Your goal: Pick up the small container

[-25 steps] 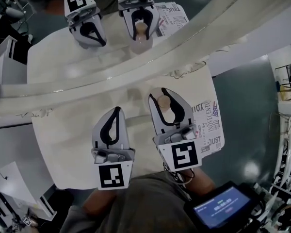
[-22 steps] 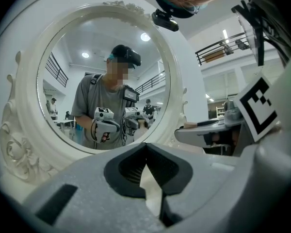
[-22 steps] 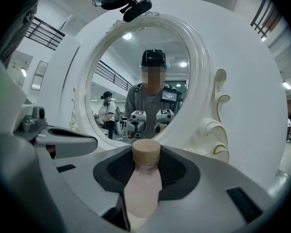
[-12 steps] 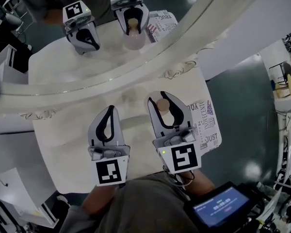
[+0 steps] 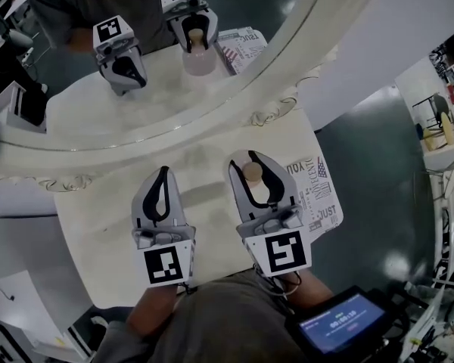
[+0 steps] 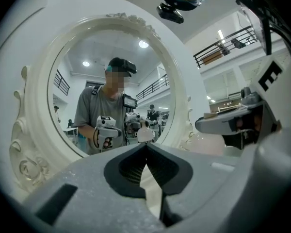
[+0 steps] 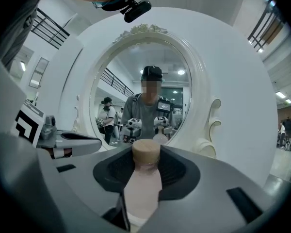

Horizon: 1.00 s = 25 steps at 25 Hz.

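Observation:
The small container [image 5: 252, 173] is a pale pink bottle with a tan cork-like cap. It stands upright between the jaws of my right gripper [image 5: 250, 157], which is shut on its neck. The right gripper view shows the bottle [image 7: 144, 183] filling the gap in that gripper [image 7: 145, 147]. My left gripper [image 5: 163, 171] hovers over the white table [image 5: 98, 225] to the left of it, shut with nothing in it. In the left gripper view its tips [image 6: 146, 143] meet. Whether the bottle's base touches the table is hidden.
A large oval mirror [image 5: 136, 104] in an ornate white frame [image 5: 272, 112] stands at the table's far edge and reflects both grippers and the bottle. A printed newspaper sheet [image 5: 319, 195] lies at the table's right. A lit screen [image 5: 340, 324] hangs near the person's waist.
The head view has drifted, so the mirror and table sit a little differently in the frame. Both grippers keep their stance, and the bottle stays in the right jaws.

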Available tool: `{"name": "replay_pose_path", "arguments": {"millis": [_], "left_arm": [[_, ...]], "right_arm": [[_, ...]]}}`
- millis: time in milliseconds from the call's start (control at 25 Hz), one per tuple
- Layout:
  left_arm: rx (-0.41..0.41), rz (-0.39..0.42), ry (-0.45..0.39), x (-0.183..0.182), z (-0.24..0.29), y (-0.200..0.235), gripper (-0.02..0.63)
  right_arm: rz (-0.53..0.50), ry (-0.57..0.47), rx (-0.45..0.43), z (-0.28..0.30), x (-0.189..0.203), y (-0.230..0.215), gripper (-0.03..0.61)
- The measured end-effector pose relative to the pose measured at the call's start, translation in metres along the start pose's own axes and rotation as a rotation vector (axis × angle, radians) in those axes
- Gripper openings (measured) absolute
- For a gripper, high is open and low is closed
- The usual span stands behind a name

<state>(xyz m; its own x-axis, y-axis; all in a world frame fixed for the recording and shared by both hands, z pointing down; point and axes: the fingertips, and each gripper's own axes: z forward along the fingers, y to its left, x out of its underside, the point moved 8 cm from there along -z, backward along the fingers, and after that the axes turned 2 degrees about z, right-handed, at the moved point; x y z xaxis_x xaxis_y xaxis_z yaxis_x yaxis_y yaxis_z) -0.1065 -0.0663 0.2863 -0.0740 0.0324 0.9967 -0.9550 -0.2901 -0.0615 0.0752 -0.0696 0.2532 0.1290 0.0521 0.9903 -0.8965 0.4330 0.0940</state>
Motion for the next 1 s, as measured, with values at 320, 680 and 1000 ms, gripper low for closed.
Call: {"name": "replay_pose_path", "arguments": {"millis": [320, 680, 1000], "left_arm": [[0.006, -0.001, -0.008, -0.0017, 0.0008, -0.0017, 0.011], [0.012, -0.001, -0.016, -0.0034, -0.0014, -0.0035, 0.011], [0.005, 0.001, -0.016, -0.0042, -0.0032, -0.0027, 0.011]], "right_arm": [[-0.001, 0.001, 0.01, -0.0044, 0.0017, 0.0009, 0.13], [0.002, 0.009, 0.009, -0.0056, 0.0039, 0.0029, 0.13], [0.006, 0.005, 0.001, -0.0048, 0.0049, 0.0037, 0.13]]}}
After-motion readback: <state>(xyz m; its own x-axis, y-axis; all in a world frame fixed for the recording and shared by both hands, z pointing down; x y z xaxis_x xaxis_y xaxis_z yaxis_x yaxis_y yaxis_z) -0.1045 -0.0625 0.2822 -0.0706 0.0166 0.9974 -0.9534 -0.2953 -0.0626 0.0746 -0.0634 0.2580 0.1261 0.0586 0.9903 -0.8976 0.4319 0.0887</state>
